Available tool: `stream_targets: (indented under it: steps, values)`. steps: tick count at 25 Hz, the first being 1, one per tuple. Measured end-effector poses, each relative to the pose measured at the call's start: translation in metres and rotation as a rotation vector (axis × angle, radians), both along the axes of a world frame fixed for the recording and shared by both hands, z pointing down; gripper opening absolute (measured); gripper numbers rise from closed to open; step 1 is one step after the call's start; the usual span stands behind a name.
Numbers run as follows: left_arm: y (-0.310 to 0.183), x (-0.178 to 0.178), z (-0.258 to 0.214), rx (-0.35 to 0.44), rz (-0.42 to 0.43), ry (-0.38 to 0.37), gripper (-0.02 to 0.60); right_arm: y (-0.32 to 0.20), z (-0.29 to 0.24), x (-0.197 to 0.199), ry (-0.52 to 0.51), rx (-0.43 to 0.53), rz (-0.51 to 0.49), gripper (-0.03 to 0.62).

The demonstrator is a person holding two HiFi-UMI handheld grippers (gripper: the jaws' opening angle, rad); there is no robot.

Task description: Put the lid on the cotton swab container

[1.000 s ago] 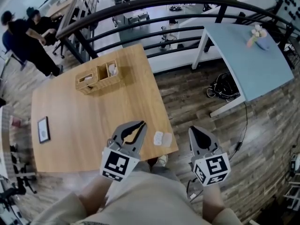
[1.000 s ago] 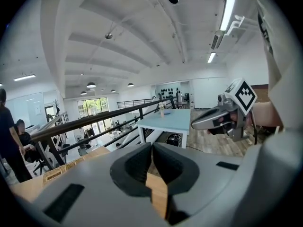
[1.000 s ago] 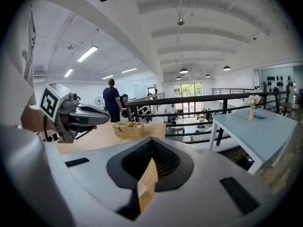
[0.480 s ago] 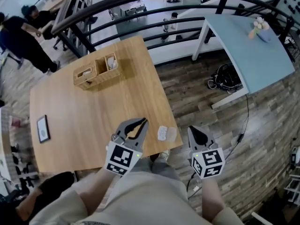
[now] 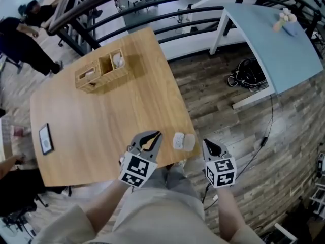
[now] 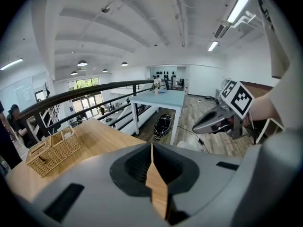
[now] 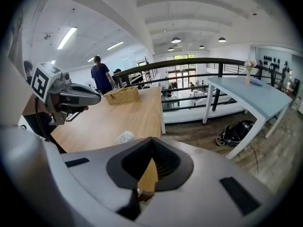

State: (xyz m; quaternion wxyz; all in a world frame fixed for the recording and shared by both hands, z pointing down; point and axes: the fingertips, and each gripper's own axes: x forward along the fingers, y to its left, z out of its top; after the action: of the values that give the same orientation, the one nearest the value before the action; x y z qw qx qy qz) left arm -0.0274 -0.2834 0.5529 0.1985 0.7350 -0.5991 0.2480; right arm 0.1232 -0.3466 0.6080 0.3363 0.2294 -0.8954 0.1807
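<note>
Two small pieces lie side by side at the near right corner of the wooden table (image 5: 101,121): the white cotton swab container (image 5: 177,141) and a clear lid (image 5: 189,143) just to its right. From the right gripper view the container (image 7: 125,137) is a white lump on the table edge. My left gripper (image 5: 157,134) hovers over the table just left of them, jaws shut and empty. My right gripper (image 5: 206,143) hangs off the table's edge over the floor, to the right of the lid, jaws shut and empty. Each gripper view shows the other one: right gripper (image 6: 213,122), left gripper (image 7: 71,97).
A wicker basket (image 5: 100,69) with compartments stands at the table's far side. A small framed card (image 5: 44,139) lies at the left. A blue table (image 5: 269,39) and a black bag (image 5: 249,78) on the floor are to the right. A black railing (image 5: 152,14) runs behind; people stand at far left.
Both grippers have edged forward, closer to the container and lid at the table corner. The head view has shifted, so the table sits higher and more tilted. Both jaws stayed shut.
</note>
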Motion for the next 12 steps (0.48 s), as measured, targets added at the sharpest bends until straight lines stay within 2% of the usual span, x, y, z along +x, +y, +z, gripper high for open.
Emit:
stream_targets:
  steps: [7,12]
  values:
    - [0.005,-0.002,0.043,-0.083,0.02,-0.003,0.032,0.003,0.042,0.003,0.052,-0.056,0.0,0.026]
    - [0.008,-0.006,0.058,-0.109,0.012,0.003,0.032,0.009,0.056,-0.001,0.045,-0.105,-0.003,0.026]
